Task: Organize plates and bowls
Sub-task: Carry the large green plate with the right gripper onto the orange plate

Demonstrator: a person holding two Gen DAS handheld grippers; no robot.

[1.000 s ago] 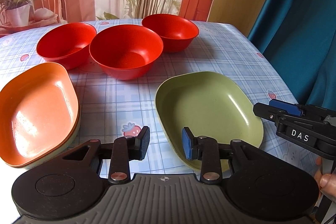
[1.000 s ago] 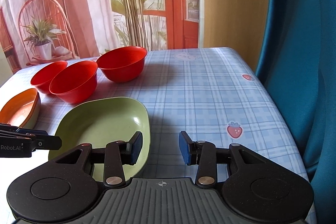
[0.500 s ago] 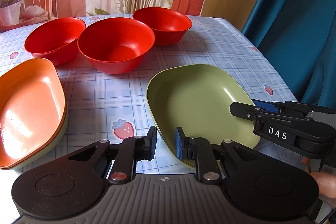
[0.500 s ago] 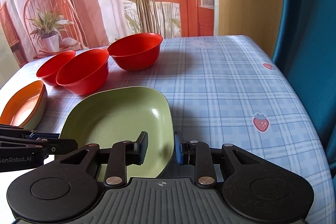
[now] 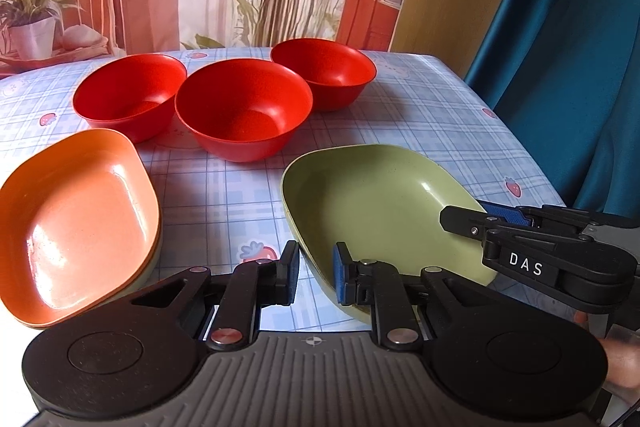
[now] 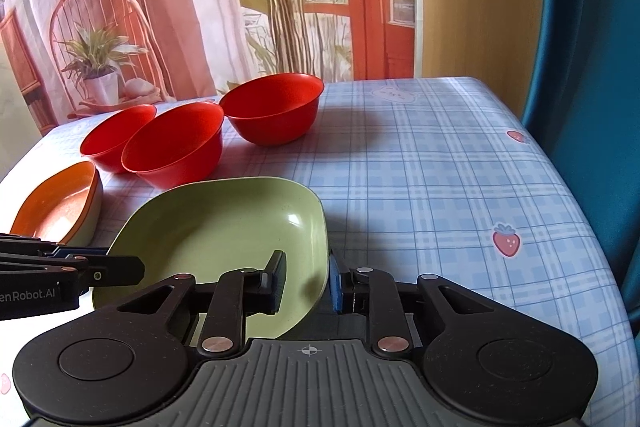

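so both grippers are on the green plate (image 5: 384, 211) right now, which sits at the near right of the desk (image 6: 420, 163). The left gripper (image 5: 314, 277) has its jaws straddling the plate's near-left rim, and the right gripper (image 6: 306, 281) has its jaws over the near-right rim, each clamped on an edge as far as I can tell. The right one's jaws have just been closing on it. Plate's long axis runs near to far. The move turns on what lies left: the orange plate stack (image 5: 76, 215) sits well apart to that side. Three red bowls (image 5: 244, 107) line up farther back, untouched
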